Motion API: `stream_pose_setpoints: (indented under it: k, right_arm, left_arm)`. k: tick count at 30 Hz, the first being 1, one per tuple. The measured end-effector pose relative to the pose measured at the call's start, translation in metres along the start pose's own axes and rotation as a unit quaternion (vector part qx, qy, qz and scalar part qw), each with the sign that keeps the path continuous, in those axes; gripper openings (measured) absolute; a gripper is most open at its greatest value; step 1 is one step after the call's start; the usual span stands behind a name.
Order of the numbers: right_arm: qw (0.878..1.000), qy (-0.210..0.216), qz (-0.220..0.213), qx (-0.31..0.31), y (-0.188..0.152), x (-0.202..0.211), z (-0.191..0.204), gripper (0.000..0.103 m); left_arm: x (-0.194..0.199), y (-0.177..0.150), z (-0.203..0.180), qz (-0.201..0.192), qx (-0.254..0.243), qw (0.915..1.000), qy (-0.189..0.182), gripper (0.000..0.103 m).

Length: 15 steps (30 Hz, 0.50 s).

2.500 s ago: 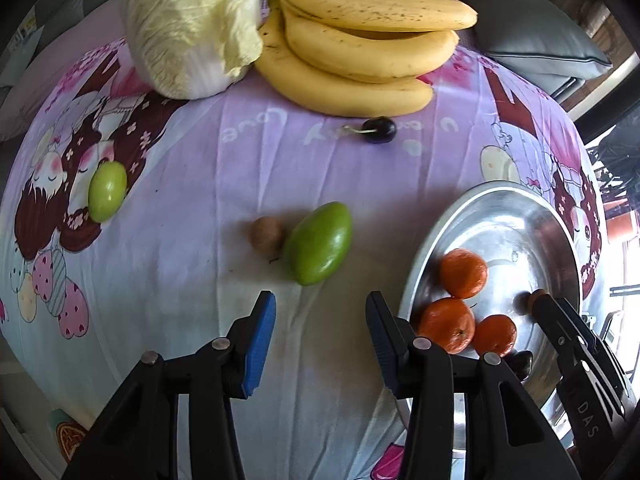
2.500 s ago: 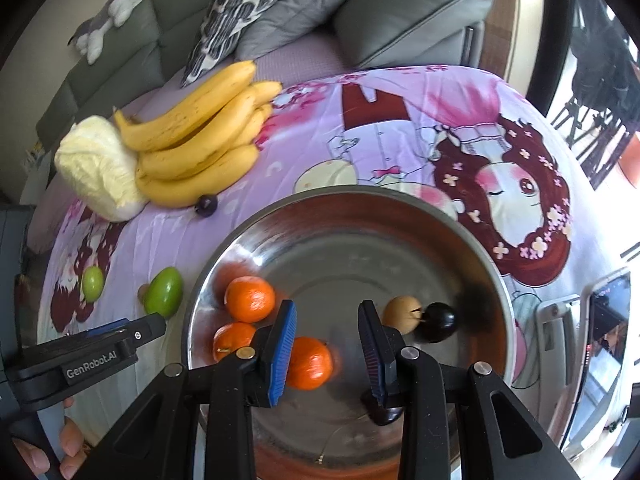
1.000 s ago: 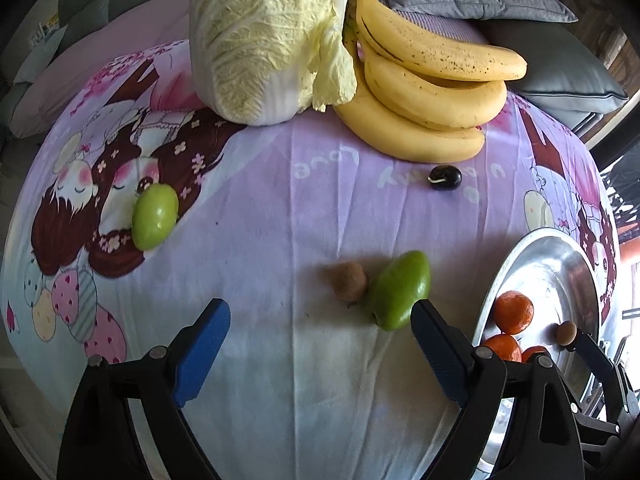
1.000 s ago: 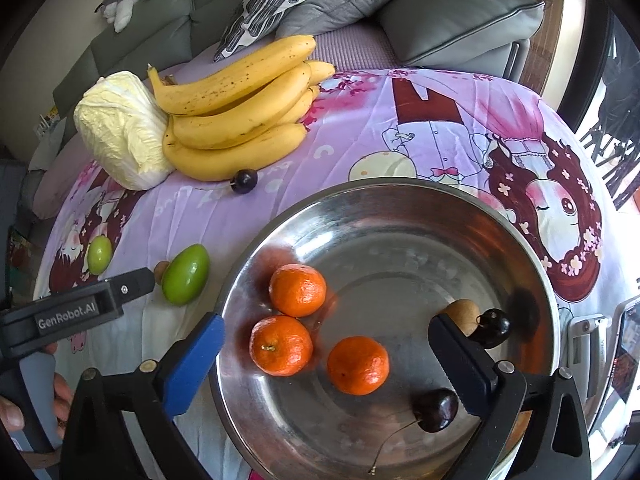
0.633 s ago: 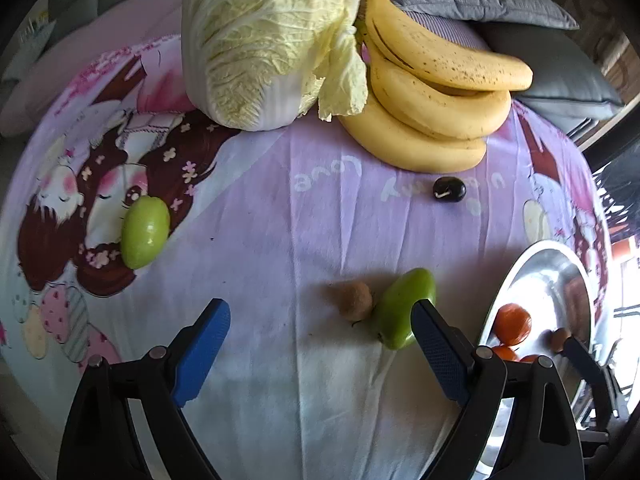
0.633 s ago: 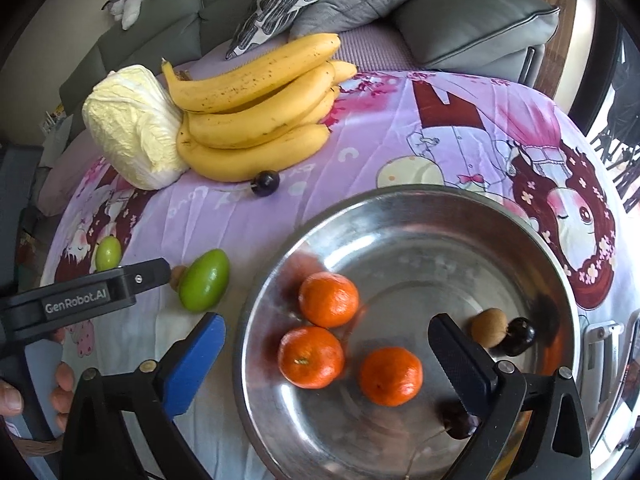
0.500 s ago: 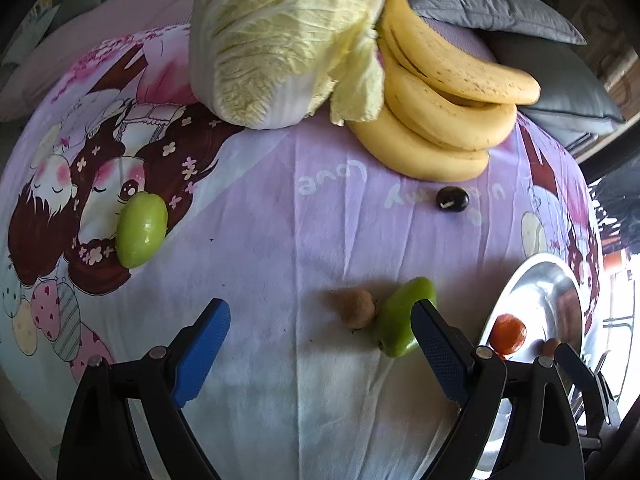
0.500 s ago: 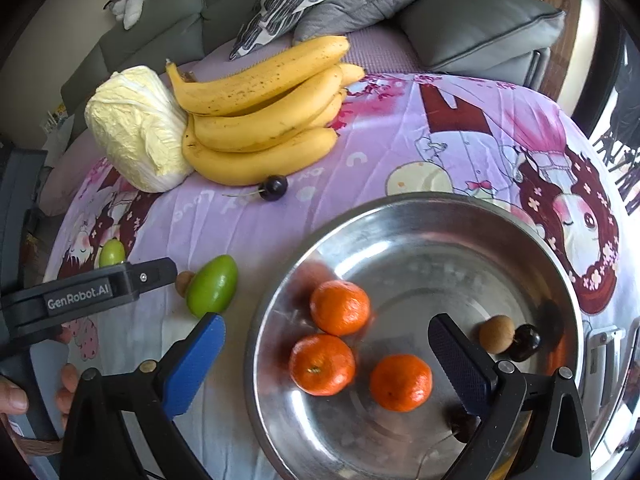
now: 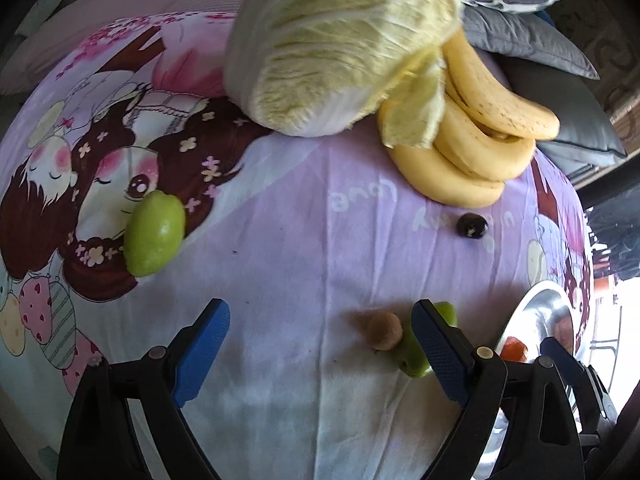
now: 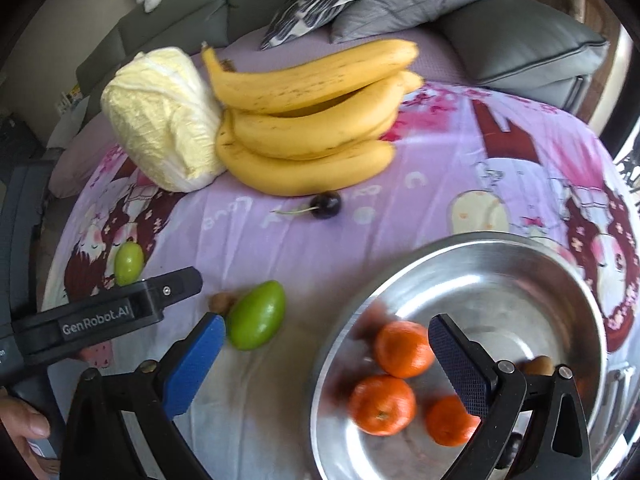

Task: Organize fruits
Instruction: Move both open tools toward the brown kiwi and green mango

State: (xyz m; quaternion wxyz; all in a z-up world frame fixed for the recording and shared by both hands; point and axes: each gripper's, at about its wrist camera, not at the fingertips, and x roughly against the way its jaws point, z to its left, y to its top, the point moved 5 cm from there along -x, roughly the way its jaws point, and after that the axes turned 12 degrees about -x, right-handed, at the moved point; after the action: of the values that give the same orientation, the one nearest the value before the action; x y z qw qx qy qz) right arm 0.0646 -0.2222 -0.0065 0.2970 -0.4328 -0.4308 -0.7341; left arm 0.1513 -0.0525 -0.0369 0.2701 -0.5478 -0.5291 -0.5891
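Left gripper [image 9: 320, 354] shifted left; jaws wide open, empty; green mango [image 9: 416, 354] now behind right jaw.

The left gripper [image 9: 318, 354] is held pointing steeply downward, its blue pads spread wide — nothing is gripped. The right gripper [image 10: 326, 362] is likewise spread wide and empty. Fingers [image 10: 22, 420] are seen at the lower left of the right-wrist view.
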Motion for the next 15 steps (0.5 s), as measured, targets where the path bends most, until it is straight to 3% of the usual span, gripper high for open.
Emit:
stream_pose_setpoints:
  k: [5, 15]
  right_arm:
    - [1.0, -0.007, 0.007, 0.009, 0.002, -0.008, 0.009, 0.103]
    - [1.0, 0.003, 0.01, 0.018, -0.001, -0.014, 0.017, 0.102]
  left_arm:
    - [-0.001, 0.001, 0.02, -0.007, 0.021, 0.9997, 0.002, 0.101]
    - [-0.009, -0.003, 0.027, -0.002, 0.028, 0.9996, -0.005, 0.102]
